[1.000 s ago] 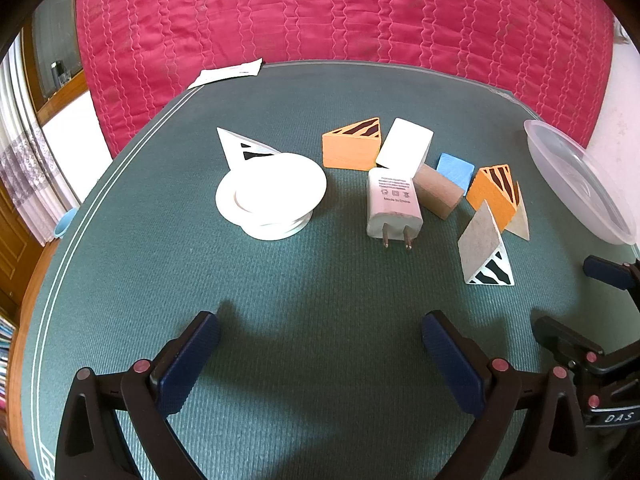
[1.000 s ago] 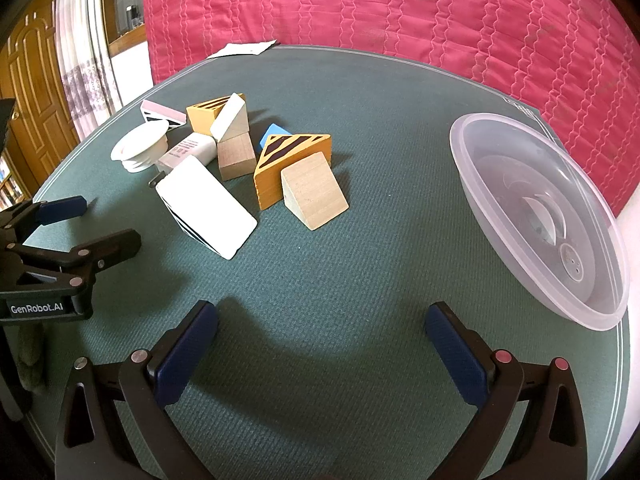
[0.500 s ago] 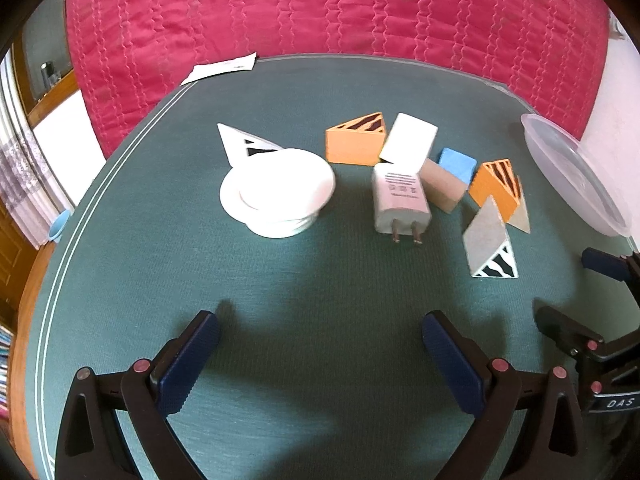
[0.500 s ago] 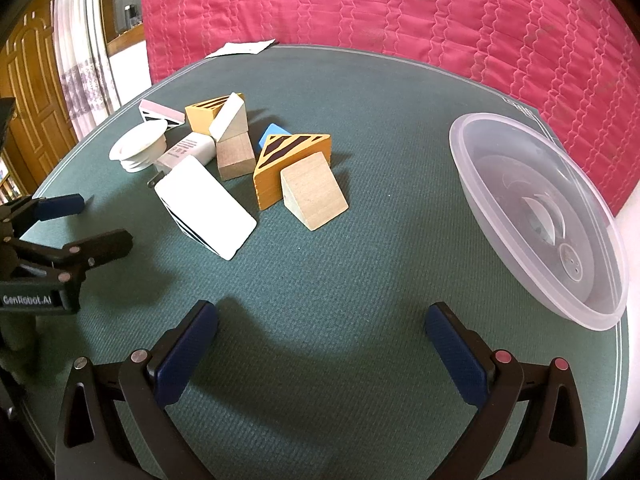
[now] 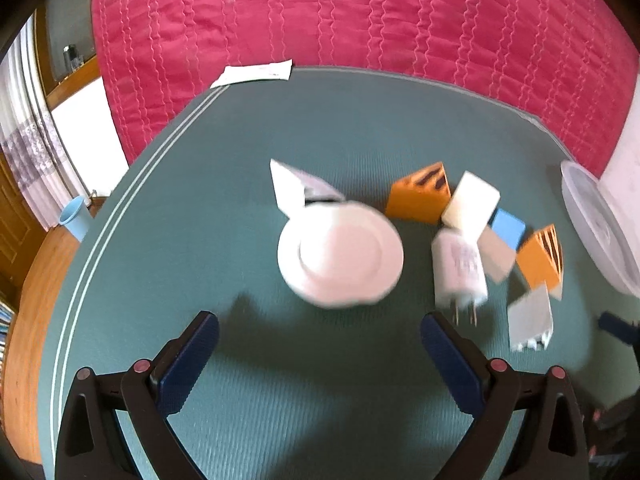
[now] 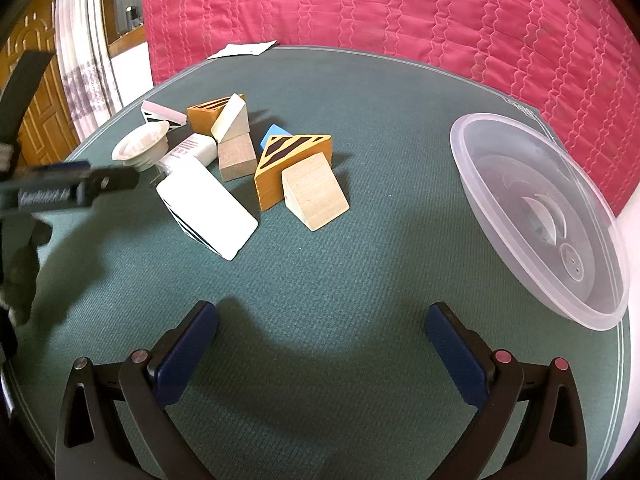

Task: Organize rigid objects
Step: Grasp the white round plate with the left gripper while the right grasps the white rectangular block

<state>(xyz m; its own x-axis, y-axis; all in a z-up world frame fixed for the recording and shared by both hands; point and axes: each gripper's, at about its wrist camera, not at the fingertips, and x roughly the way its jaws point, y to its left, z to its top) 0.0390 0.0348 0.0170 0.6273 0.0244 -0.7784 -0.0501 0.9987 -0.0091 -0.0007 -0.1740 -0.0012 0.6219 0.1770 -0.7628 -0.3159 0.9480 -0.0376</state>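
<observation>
The left gripper (image 5: pixel 320 332) is held low over the green mat (image 5: pixel 320 400) with its jaws spread wide and nothing between them, aimed at the white round fitting (image 5: pixel 340 254); this is judged to be an approach for a first pick, since the wide opening would be needed to span that disc. The right gripper (image 6: pixel 322 324) is likewise held fully open and empty, over bare mat between the pile and the clear plastic bowl (image 6: pixel 540 216), a position that would suit either a pick from the pile or a drop into the bowl, which is taken to be the destination because it lies empty at the mat's right edge. The objects to be sorted are clustered left of centre in the right wrist view: a white slab (image 6: pixel 206 208) with black stripes on its side, a plain wooden wedge (image 6: pixel 314 192) leaning against an orange striped wedge (image 6: pixel 296 164), a small wooden block (image 6: pixel 237 158), a white charger plug (image 6: pixel 192 150), a blue piece (image 6: pixel 274 134) mostly hidden behind them, and a second orange wedge (image 6: pixel 206 114) farther back. All are hard-edged and look rigid. The left wrist view is blurred, so fine detail there cannot be read. No object has yet been placed in the bowl.
</observation>
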